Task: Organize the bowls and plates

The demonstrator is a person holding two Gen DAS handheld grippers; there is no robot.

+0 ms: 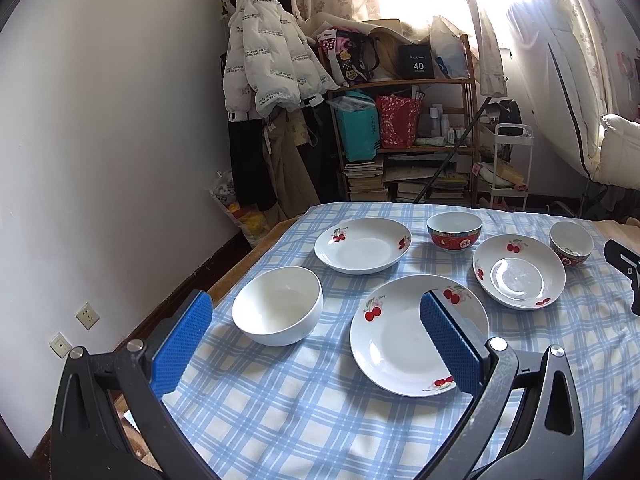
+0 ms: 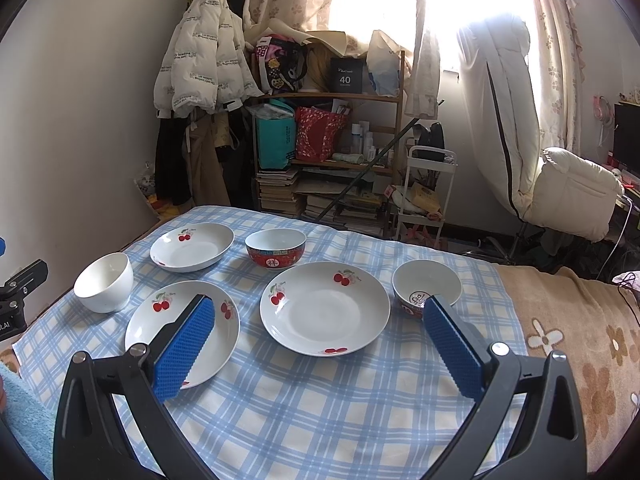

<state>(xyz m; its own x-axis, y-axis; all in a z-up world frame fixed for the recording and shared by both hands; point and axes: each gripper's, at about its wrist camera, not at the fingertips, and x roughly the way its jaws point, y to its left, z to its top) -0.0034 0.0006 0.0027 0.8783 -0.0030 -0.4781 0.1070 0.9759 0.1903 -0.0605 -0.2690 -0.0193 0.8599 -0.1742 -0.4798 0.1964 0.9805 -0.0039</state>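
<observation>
Three cherry-print plates (image 2: 325, 312), one white bowl (image 1: 277, 305) and two red-patterned bowls (image 1: 454, 233) lie apart on the checked cloth (image 2: 320, 400). Only the right wrist view shows the floral blanket (image 2: 580, 320) beside it. Left gripper (image 1: 316, 344) and right gripper (image 2: 320, 344) both gape wide, holding nothing.

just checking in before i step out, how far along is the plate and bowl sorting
Nothing looks done yet: three cherry plates, two red patterned bowls and the white bowl all sit apart on the checked cloth. Both hand-held grippers, left and right, are open and empty. All stacking remains.
</observation>
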